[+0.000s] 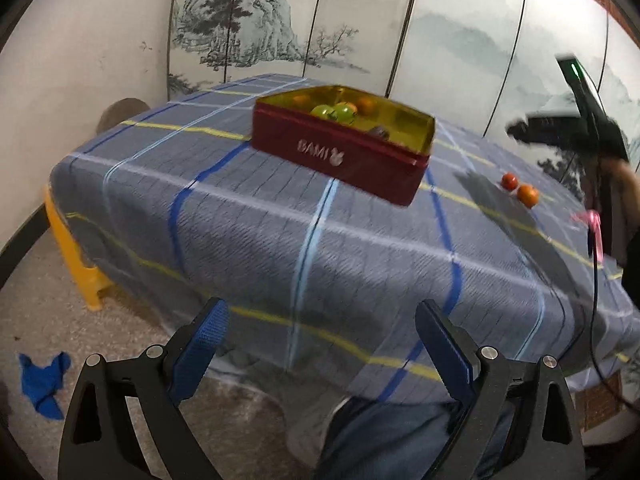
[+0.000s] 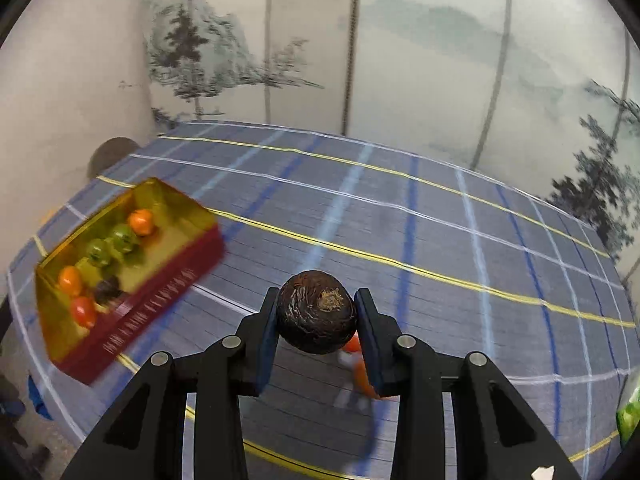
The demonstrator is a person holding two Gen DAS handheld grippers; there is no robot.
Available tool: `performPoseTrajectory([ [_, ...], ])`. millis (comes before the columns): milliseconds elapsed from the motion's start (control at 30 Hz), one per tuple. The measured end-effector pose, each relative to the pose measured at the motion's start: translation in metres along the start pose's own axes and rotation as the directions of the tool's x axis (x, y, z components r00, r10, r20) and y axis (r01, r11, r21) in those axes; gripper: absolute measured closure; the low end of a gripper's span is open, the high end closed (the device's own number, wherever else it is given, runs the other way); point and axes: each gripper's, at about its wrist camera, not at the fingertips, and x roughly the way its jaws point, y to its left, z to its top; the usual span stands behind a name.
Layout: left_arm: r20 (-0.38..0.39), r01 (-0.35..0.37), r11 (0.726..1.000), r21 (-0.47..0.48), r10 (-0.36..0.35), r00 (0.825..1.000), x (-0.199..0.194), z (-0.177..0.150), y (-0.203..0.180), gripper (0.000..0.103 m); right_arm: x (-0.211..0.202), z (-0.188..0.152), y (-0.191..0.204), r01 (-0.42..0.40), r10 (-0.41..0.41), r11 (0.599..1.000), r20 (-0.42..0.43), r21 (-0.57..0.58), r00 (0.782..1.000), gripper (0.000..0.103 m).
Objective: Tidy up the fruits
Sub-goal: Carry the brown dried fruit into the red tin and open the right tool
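Observation:
A dark red tin box (image 1: 360, 160) with a gold inside stands on the checked tablecloth; it also shows at the left of the right wrist view (image 2: 168, 292). It holds green fruits (image 2: 112, 244), orange fruits (image 2: 141, 222) and a dark one (image 2: 107, 289). My right gripper (image 2: 318, 312) is shut on a dark brown round fruit (image 2: 316, 312), held above the cloth to the right of the box. Two orange fruits (image 1: 520, 189) lie on the cloth right of the box. My left gripper (image 1: 322, 320) is open and empty, off the table's near edge.
A painted folding screen (image 1: 320, 20) stands behind the table. A yellow stool (image 1: 80, 264) and a blue cloth (image 1: 44, 380) are on the floor at the left. The person's leg (image 1: 380, 432) is under the left gripper. A green item (image 2: 628, 416) sits at the far right.

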Motion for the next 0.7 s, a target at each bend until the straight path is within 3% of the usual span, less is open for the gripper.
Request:
performPoseTrajectory([
  [367, -0.073, -0.067, 0.998, 0.007, 0.067, 0.995, 0.000, -0.023, 0.019, 0.009, 0.026, 0.025, 0.116, -0.097, 0.094, 0.991, -0.037, -0.091, 0.995, 0.070],
  [700, -0.095, -0.069, 0.997, -0.020, 0.066, 0.993, 0.003, -0.030, 0.034, 0.009, 0.041, 0.026, 0.156, -0.109, 0.100, 0.985, -0.071, -0.135, 0.992, 0.070],
])
